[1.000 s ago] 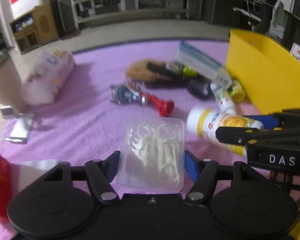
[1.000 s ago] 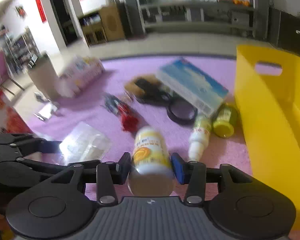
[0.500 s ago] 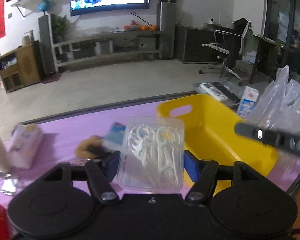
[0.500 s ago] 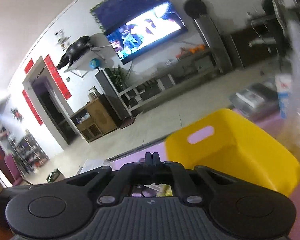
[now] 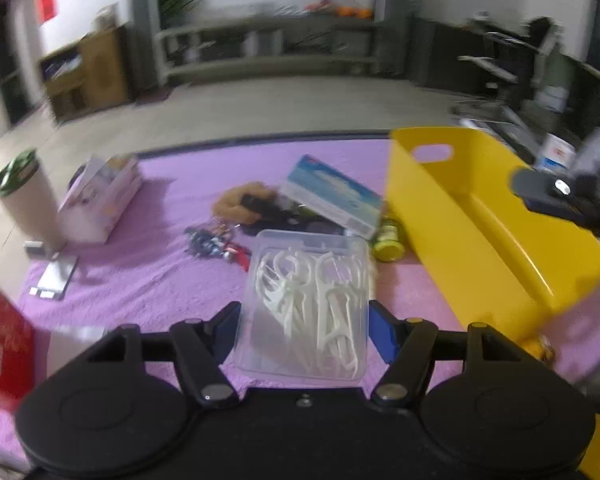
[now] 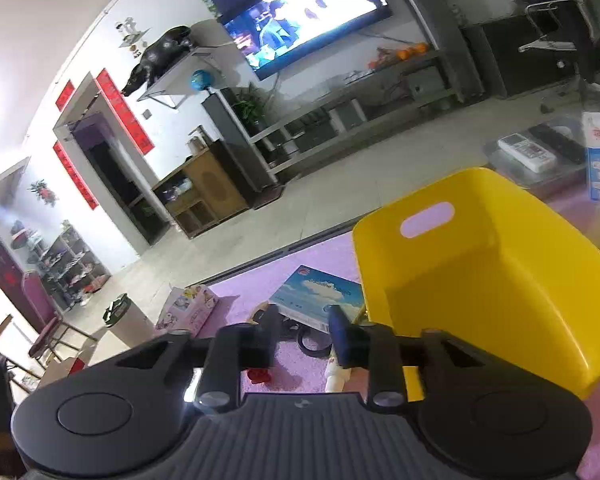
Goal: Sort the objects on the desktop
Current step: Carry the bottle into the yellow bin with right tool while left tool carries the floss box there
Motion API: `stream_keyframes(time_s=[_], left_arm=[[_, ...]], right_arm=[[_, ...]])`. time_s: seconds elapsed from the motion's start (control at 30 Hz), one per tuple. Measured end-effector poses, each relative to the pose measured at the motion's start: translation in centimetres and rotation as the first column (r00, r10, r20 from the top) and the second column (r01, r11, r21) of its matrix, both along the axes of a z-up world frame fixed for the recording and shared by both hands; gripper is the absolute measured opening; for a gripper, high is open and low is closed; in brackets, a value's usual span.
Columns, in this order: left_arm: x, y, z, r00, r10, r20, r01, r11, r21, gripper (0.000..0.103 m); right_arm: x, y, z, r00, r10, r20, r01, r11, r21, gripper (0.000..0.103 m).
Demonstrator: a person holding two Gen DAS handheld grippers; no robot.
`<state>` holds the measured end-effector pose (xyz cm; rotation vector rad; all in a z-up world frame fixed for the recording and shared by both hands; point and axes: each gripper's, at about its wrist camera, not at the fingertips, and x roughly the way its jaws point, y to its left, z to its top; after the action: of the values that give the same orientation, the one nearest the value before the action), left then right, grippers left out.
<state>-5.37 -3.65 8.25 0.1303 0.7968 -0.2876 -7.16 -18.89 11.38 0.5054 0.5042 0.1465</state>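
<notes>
Floss picks in a clear box (image 5: 306,306) sat pinched between your left gripper (image 5: 305,320)'s blue pads (image 5: 380,330), the box held lengthwise along the fingers and lifted above the purple mat (image 5: 152,280). Through that left wrist view, you had the yellow bin (image 5: 488,232) to the right of the box, its handle slot at the far end. Just left of the bin lay a blue-and-white carton (image 5: 334,196), with a small yellow-green jar (image 5: 389,240) tucked between the carton's near corner and the bin wall. A brown furry lump with something black on it (image 5: 248,204) sat left of the carton, and a red and blue toy (image 5: 216,242) lay nearer you. Farther left stood a pastel box (image 5: 100,200) and a white cup with a green lid (image 5: 26,196). Your right gripper (image 5: 556,196) showed over the bin's far rim, blurred.

From the right wrist view, your right gripper (image 6: 302,334) had its jaws spread apart with nothing between them, tilted well above the mat. The bin (image 6: 500,280) filled the right side, its visible inside bare. Beyond the fingers you could see the carton (image 6: 320,294), a black ring (image 6: 310,346), a white bottle (image 6: 336,376), a red piece (image 6: 260,375), the pastel box (image 6: 188,308) and the cup (image 6: 126,320).
</notes>
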Motion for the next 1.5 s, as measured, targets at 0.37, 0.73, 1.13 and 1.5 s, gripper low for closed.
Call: stream_keyframes(time_s=[0.37,0.73,1.13,1.5], left_arm=[[-3.6,-0.5,-6.4,0.975,-0.222,-0.024,0.218,0.967,-0.129,0.065],[-3.3,1.4,-6.5,0.984,-0.179,-0.021,0.174,0.973,-0.152,0.065],[-3.1,1.5,-7.2,0.984,-0.171,-0.054,0.162,0.977,-0.140,0.065],[-2.8,2.7,-6.1,0.985,-0.154,-0.078,0.130,0.957,-0.258,0.065]], right_arm=[[-8.6,1.1,-5.5,0.872,-0.332,-0.360,0.338,0.940,-0.048,0.040],[-4.0,0.2,-9.3,0.692,-0.485,-0.535,0.569,0.822,-0.009,0.049],[-6.6,-0.8,-11.8,0.721,-0.406,-0.561,0.600,0.771,0.215,0.049],[-9.1,3.4,-3.5,0.938,-0.210,-0.277,0.286,0.920,0.268,0.046]])
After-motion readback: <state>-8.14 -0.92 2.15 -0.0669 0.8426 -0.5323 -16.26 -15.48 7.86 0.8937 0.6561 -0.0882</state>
